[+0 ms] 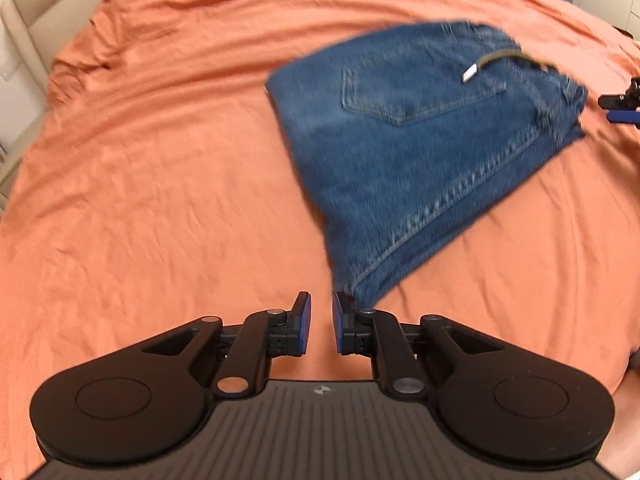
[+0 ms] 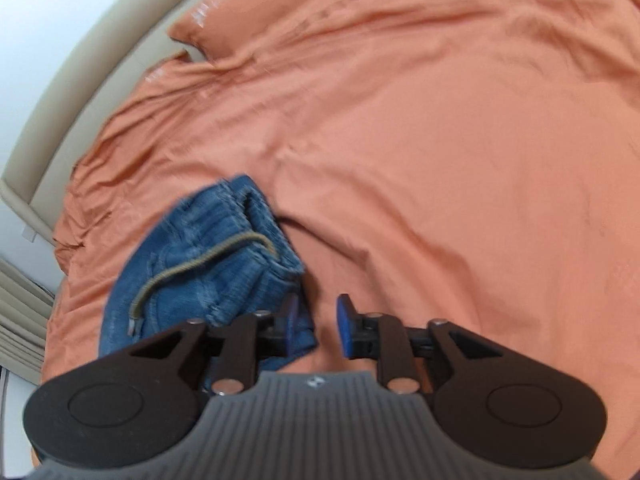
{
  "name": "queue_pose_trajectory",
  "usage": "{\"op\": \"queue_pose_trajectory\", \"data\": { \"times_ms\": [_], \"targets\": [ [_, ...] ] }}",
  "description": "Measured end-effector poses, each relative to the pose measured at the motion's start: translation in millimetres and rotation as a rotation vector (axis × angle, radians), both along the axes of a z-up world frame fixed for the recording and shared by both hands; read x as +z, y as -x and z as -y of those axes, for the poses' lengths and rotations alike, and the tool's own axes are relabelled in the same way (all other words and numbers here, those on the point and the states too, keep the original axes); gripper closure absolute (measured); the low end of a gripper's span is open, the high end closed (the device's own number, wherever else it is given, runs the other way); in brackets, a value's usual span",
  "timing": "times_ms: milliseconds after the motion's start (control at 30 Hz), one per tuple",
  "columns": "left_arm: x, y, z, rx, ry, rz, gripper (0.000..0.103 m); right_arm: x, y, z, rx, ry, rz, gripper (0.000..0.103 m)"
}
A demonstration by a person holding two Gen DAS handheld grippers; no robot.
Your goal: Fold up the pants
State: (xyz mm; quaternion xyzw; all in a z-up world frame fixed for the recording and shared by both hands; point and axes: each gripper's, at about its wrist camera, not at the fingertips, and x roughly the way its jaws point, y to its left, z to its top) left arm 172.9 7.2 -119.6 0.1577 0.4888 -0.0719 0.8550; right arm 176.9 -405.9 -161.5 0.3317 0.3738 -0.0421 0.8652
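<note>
Blue denim pants (image 1: pixel 420 152) lie folded into a compact stack on the orange bedsheet (image 1: pixel 160 160), back pocket up, with a tan drawstring (image 1: pixel 504 58) across the waistband. My left gripper (image 1: pixel 321 322) is open and empty, just short of the stack's near corner. My right gripper (image 2: pixel 318 326) is open and empty; its left finger (image 2: pixel 291 320) is over the waistband end of the pants (image 2: pixel 200 264). The right gripper also shows at the right edge of the left wrist view (image 1: pixel 622 106).
The orange sheet (image 2: pixel 440 140) covers the whole bed with shallow wrinkles. A beige padded bed frame (image 2: pixel 80 92) curves along the far left. An orange pillow (image 2: pixel 260 8) lies at the head. Curtains (image 2: pixel 20 308) hang at the left.
</note>
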Motion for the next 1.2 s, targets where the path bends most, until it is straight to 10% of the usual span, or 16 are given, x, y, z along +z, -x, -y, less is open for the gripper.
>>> {"op": "queue_pose_trajectory", "data": {
  "times_ms": [567, 867, 1200],
  "targets": [
    [28, -35, 3, 0.101, 0.203, 0.203, 0.049, 51, 23, -44, 0.055, 0.225, 0.176, 0.023],
    [-5, -72, -53, 0.277, 0.57, 0.17, 0.033, 9, -6, -16, 0.032, -0.078, 0.044, 0.022],
    [-57, -118, -88, 0.401, 0.811, 0.018, 0.031, -39, -46, -2, 0.04, -0.293, -0.041, 0.022]
  ]
}}
